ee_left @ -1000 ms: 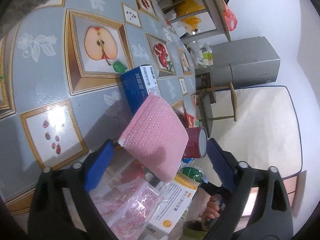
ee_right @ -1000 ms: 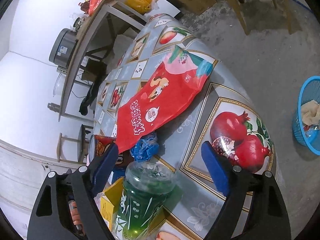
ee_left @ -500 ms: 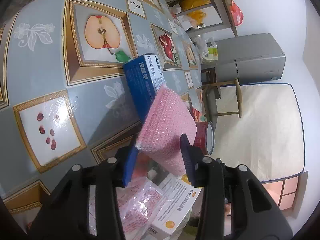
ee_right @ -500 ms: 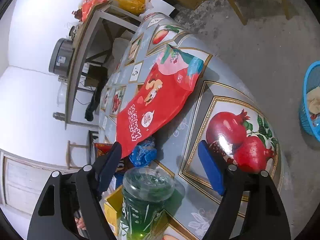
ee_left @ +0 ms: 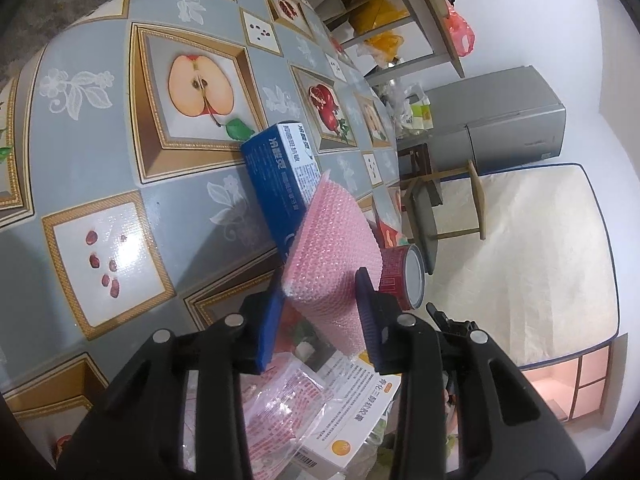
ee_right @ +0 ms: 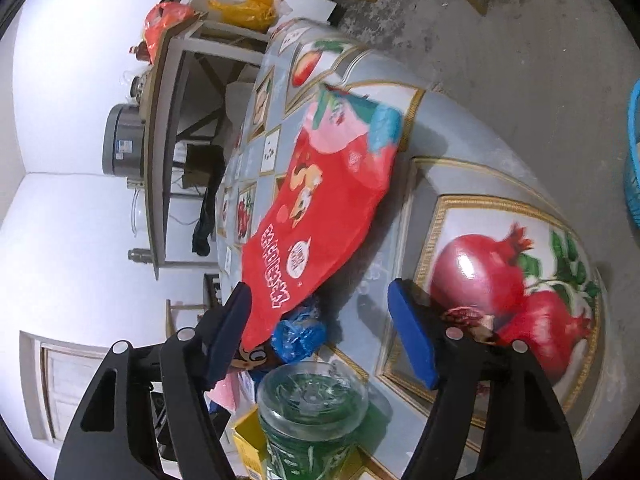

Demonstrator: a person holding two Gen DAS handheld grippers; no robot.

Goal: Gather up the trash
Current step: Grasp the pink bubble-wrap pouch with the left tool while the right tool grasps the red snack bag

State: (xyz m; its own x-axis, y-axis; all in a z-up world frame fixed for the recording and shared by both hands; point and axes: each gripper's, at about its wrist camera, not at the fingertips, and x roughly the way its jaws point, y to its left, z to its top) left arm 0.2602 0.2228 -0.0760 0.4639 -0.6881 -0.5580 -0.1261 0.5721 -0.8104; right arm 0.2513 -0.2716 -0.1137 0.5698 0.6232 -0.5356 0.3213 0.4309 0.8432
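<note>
My left gripper (ee_left: 320, 304) angled down, just closed, clamped on pink bubble wrap (ee_left: 334, 252); right gripper (ee_right: 320, 332) angled down, jaws closing but apart around green jar (ee_right: 312, 408), not touching

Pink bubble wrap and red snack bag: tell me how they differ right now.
The pink bubble wrap is pinched between the left gripper pads and tilted up off the table; the red snack bag lies flat on the tablecloth, untouched. The bubble wrap is plain and dimpled; the snack bag is glossy with printed cartoon art and lettering. The snack bag looks the larger. Both are soft plastic packaging.
</note>
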